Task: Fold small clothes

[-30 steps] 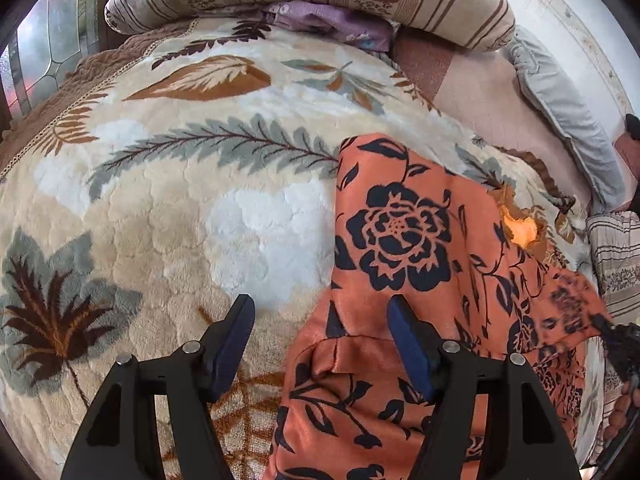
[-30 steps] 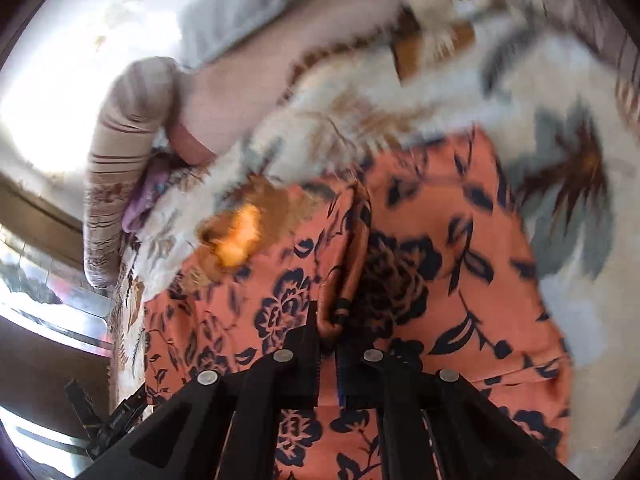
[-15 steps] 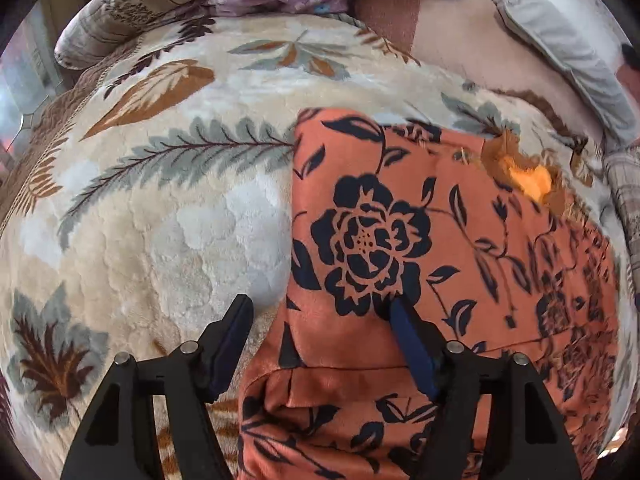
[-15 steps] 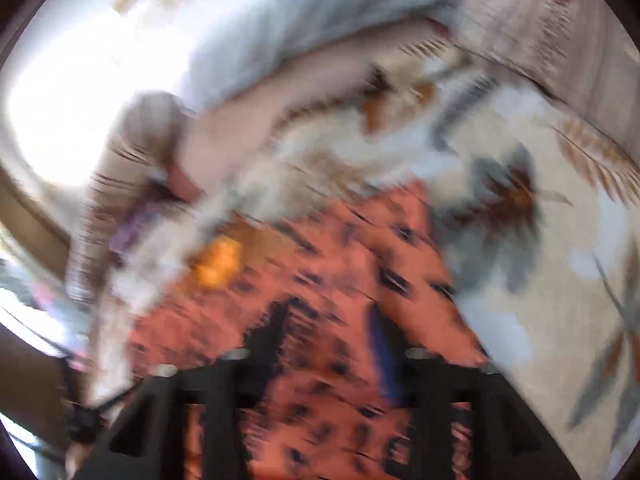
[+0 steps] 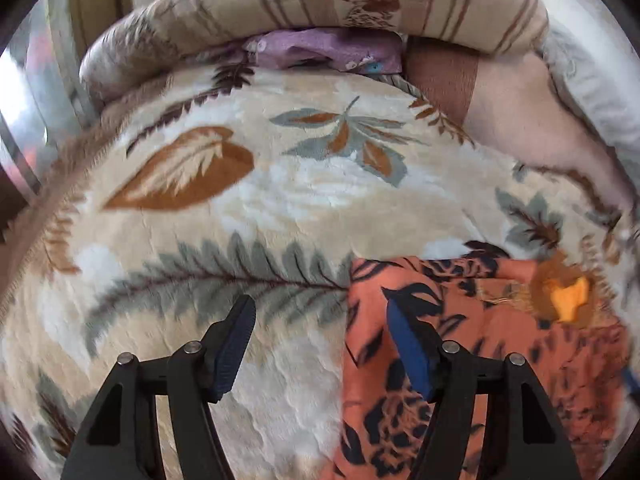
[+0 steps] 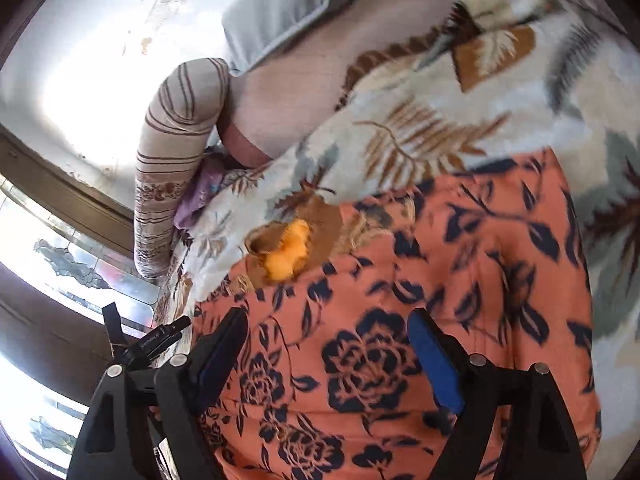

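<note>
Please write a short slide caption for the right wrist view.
Right gripper, jaws opening, above the orange floral garment lying on a leaf-print blanket.

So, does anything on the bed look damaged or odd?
Yes. The blanket has a ragged hole right beside the orange garment's edge, with bright orange material showing through a brown, frayed rim. It looks burnt or torn; I cannot tell which. The garment itself looks whole.
</note>
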`<state>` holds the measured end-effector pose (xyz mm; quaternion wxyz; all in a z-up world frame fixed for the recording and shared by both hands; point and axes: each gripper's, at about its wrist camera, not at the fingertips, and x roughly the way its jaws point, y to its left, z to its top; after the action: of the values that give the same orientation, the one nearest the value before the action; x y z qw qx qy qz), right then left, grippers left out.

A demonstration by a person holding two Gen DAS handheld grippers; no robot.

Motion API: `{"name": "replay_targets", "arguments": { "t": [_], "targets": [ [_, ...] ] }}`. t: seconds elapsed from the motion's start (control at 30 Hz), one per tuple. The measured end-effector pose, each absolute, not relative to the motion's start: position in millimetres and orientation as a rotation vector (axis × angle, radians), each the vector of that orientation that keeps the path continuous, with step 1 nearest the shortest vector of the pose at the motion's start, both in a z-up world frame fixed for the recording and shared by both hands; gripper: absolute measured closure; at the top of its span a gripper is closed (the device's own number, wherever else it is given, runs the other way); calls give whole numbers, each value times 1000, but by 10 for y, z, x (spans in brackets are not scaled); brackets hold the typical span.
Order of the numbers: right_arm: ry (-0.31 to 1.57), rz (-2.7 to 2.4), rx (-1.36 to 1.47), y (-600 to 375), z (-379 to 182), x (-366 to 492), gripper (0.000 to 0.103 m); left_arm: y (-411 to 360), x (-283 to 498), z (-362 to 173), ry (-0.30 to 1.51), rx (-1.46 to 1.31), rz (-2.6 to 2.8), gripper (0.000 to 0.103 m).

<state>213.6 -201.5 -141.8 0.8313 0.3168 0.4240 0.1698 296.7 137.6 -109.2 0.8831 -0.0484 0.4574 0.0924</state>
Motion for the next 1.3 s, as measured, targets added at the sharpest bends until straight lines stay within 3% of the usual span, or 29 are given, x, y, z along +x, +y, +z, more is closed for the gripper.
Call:
{"name": "replay_targets", "arguments": {
  "t": [0.07,0.13,0.43,0.57,0.8,1.3],
  "targets": [
    [926,313,678,-2050,-1543,2305,18,1333,3122,-1344,1052,-26,186,29],
    [986,284,743,-2156,-1806,2423,19,1388,3083,-1267,1007,-63,197,27],
    [770,244,731,-2493,-1077,1250,19,1483,1767,-689,852,-178,39,27],
    [848,209,712,-2708,-1016,327,19,1578,898,-704,874,-243,-37,27],
    [1070,231,779,-3119,-1482,-584,19,1762,-205,-1091,982,-361,-65,27],
    [1161,411,871,-2931,-1910,-966,18,1653,-696,-1557,1132,-412,-89,28]
  ]
}}
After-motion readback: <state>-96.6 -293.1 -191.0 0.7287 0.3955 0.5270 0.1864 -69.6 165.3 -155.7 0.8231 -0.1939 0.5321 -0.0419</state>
